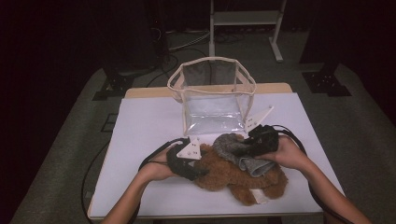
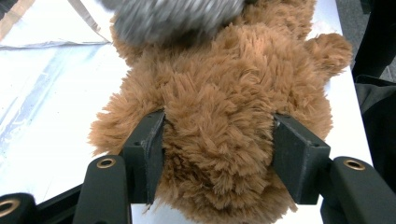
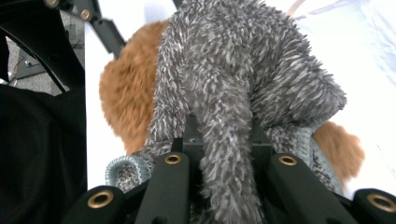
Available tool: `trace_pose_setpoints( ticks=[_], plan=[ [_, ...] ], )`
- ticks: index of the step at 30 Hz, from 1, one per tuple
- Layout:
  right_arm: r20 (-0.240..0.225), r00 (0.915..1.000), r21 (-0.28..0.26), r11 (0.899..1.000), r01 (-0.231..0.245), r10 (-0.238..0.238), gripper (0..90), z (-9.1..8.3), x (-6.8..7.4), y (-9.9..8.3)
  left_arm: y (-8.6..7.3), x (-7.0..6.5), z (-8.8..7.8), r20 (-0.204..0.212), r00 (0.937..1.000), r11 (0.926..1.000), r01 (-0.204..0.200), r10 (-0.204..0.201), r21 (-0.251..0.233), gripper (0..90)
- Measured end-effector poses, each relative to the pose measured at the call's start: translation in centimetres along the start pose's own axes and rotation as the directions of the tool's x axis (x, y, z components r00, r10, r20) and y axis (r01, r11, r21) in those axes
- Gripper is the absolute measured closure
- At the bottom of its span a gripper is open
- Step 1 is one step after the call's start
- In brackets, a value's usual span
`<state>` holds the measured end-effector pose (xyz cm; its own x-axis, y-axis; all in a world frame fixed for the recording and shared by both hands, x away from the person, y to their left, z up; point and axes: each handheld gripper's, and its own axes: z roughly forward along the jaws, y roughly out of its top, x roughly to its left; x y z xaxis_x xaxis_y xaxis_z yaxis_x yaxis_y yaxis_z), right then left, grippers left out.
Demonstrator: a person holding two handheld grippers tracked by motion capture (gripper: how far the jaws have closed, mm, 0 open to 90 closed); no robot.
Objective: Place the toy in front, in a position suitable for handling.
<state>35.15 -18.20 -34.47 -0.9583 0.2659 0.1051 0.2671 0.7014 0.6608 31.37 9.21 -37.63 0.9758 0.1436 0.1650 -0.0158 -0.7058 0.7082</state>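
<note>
Brown plush bear (image 2: 219,121), grey fuzzy garment (image 3: 233,79), white table (image 1: 149,126).

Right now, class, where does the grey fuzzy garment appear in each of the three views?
High view: grey fuzzy garment lies right of centre on the brown teddy bear, at the right gripper.
Left gripper view: blurred along the top edge, above the bear.
Right gripper view: centre, pinched between the fingers.
Shared landmark: the brown teddy bear.
</note>
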Motion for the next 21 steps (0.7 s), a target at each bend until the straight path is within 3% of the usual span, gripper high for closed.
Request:
trace_pose_setpoints(
  ticks=[8, 12, 17, 21],
  plan=[
    [0.019, 0.9994, -0.025, 0.999, -0.027, 0.028, 75.2, -1.7, 0.2, -1.8, 0.2, 0.3, 0.0, 0.007, 0.9997, 0.9997, -0.022, 0.022, 0.01, 38.9],
    [0.012, 0.9997, -0.044, 0.999, -0.022, 0.023, 75.2, -1.0, 0.2, -1.6, 0.3, 0.3, 0.1, 0.008, 0.9997, 0.9997, -0.024, 0.023, 0.012, 39.0],
    [-0.005, 0.9996, -0.048, 0.999, 0.026, -0.027, 75.2, 0.7, 0.8, -0.1, 0.4, 0.4, 0.3, -0.004, 0.9998, 0.9996, -0.017, 0.017, 0.022, 38.9],
    [0.005, 0.9998, -0.041, 0.999, 0.019, -0.019, 75.2, 0.4, 0.8, -0.6, 0.1, 0.4, -0.1, 0.008, 1.0, 1.0, -0.004, 0.004, 0.001, 38.5]
  ],
)
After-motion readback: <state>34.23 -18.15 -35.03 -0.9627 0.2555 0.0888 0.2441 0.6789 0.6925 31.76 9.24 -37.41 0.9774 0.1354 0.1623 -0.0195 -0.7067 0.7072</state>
